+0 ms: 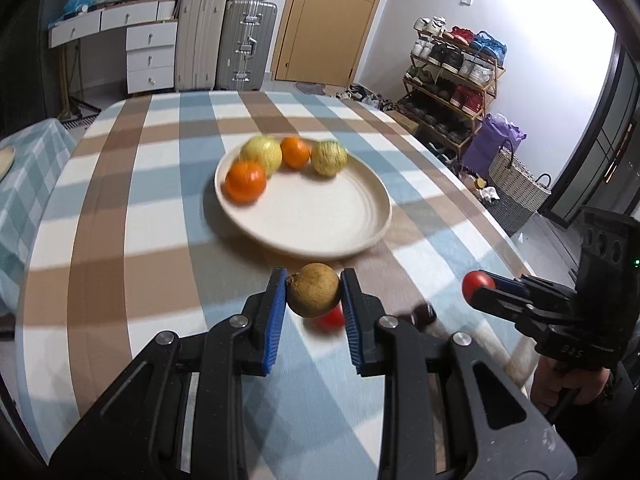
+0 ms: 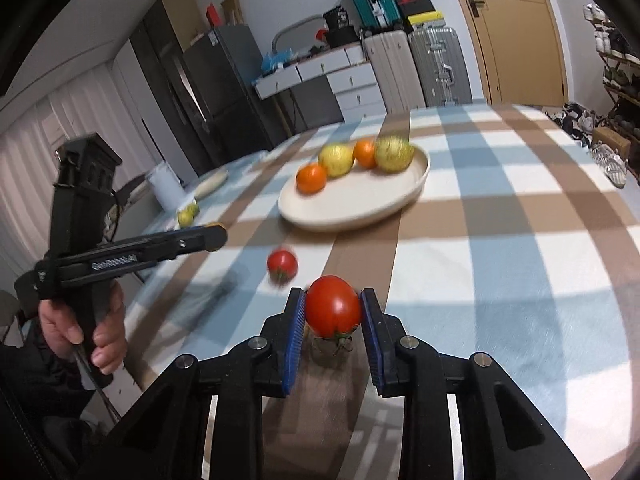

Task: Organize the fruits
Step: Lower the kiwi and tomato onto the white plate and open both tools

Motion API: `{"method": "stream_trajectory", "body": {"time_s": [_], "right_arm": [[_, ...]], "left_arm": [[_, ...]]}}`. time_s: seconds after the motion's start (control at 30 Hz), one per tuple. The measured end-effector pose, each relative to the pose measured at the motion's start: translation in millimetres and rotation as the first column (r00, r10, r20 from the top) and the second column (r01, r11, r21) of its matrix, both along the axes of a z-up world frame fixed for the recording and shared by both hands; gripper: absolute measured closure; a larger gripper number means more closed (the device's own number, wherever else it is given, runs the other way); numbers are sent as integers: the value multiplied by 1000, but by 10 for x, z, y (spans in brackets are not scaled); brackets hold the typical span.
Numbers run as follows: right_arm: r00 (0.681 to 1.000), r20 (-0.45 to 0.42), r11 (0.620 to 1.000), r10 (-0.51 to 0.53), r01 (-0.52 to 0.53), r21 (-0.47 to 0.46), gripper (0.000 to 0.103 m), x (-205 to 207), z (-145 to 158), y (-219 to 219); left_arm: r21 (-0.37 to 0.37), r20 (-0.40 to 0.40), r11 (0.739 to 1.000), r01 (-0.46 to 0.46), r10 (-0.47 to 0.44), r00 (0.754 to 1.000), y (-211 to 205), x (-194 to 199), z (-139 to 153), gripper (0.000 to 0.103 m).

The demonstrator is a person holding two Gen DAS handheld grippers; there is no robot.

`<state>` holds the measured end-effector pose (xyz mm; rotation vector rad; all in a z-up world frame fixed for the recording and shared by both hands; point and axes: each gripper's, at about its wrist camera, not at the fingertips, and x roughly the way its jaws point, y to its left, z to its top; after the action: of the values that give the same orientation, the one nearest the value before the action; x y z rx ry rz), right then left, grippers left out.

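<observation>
Near the plate on the checked tabletop, the left gripper clamps a brown fruit between its fingers, while the right gripper pinches a red tomato; a second tomato lies before the plate.

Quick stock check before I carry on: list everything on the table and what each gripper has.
plate: one, cream, centre of table
oranges: two, orange, on plate's far-left side
yellow-green fruits: two, on plate's far side beside the oranges
brown fruit: one, held in left gripper
held tomato: one, red, in right gripper
loose tomato: one, red, on cloth near the plate
tablecloth: one, blue, brown and white check, covers table
left gripper: black with blue pads, closed on brown fruit
right gripper: black with blue pads, closed on held tomato
</observation>
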<state>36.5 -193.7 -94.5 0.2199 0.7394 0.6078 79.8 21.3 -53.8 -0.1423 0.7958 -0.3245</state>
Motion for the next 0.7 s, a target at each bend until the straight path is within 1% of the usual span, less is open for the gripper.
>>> {"method": "stream_trajectory", "body": {"time_s": [0.17,0.5,0.7], "right_arm": [[1000,17,1000,6,-6,3,75,323,118,28],[998,-34,997,50,-48,66,75,1149,178,256],[994,-98,996,56,-49,76,75,1645,118,456]], "left_arm": [[12,-1,1000,-8,8,1000,-56,394,-2,79],[6,-34,1000,1,-1,999,-212,1137,-178,79],[29,-43,1000,-1,2,999,-254,1501,-268,79]]}}
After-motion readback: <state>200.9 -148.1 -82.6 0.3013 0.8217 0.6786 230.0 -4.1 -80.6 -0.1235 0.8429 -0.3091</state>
